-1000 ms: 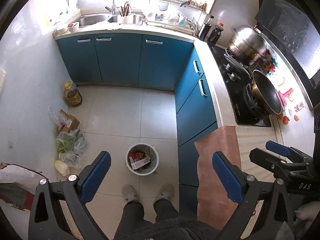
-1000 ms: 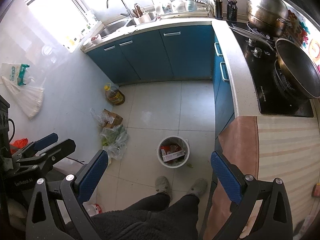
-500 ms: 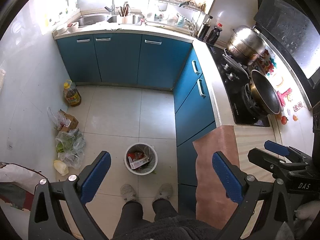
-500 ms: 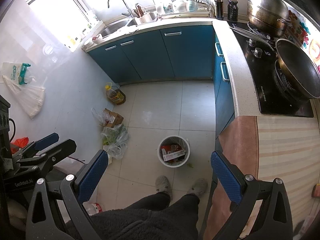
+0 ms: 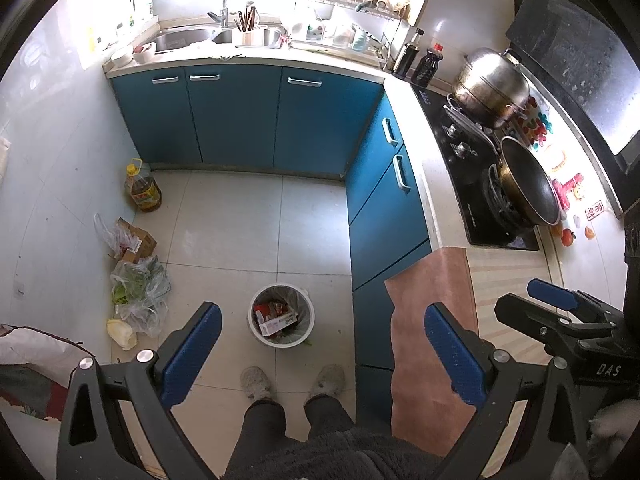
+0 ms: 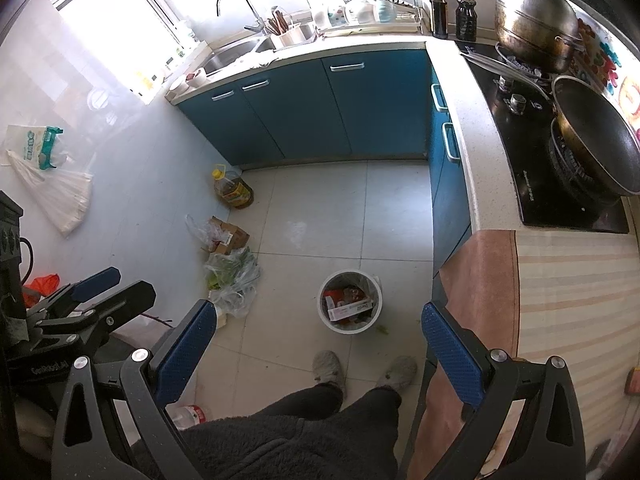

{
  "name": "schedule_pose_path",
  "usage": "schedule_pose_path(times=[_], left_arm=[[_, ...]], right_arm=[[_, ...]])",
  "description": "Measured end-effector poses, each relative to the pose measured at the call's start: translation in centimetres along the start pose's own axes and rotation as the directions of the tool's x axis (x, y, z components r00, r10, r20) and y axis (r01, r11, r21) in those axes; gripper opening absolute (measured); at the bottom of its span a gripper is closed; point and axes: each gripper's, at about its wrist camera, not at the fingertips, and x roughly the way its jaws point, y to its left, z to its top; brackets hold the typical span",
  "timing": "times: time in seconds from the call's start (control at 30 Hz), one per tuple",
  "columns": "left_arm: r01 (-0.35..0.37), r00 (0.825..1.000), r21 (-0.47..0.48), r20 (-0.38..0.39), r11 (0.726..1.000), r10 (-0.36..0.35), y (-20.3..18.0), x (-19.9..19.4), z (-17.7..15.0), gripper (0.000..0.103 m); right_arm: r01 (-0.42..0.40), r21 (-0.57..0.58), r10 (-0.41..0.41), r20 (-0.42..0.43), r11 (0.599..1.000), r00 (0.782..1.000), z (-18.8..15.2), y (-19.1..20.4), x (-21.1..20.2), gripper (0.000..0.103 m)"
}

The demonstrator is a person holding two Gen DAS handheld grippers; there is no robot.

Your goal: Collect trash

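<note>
Trash sits in a white bin (image 5: 281,315) at lower centre of the left wrist view, on the pale tiled floor (image 5: 240,232), just above the person's two grey slippers (image 5: 256,382); a white carton and red wrappers lie inside it. Left gripper (image 5: 322,354) is held high over the floor, its blue pads spread wide with nothing between them; right gripper (image 6: 318,354) is likewise released and empty, the bin (image 6: 349,301) showing between its fingers. Along the wall at centre left lie a cardboard box (image 5: 136,240), clear plastic bags (image 5: 140,292) holding what may be greens, and an oil jug (image 5: 144,192) near the blue cabinets (image 5: 236,120); a wok (image 5: 528,184) and a steel pot (image 5: 492,84) stand on the stove at upper right; a reddish cloth (image 5: 432,328) drapes over the counter edge at lower right.
</note>
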Motion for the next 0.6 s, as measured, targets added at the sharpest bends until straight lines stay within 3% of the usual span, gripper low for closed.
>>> schedule_pose_path(times=[0.6], left_arm=[[0.006,1.0,0.002,-0.001,1.0,-0.006,-1.0,-0.1,-0.6,0.103]], right_arm=[[0.0,0.023,0.0,-0.006,1.0,1.0,-0.5,-1.1,-0.1,0.103]])
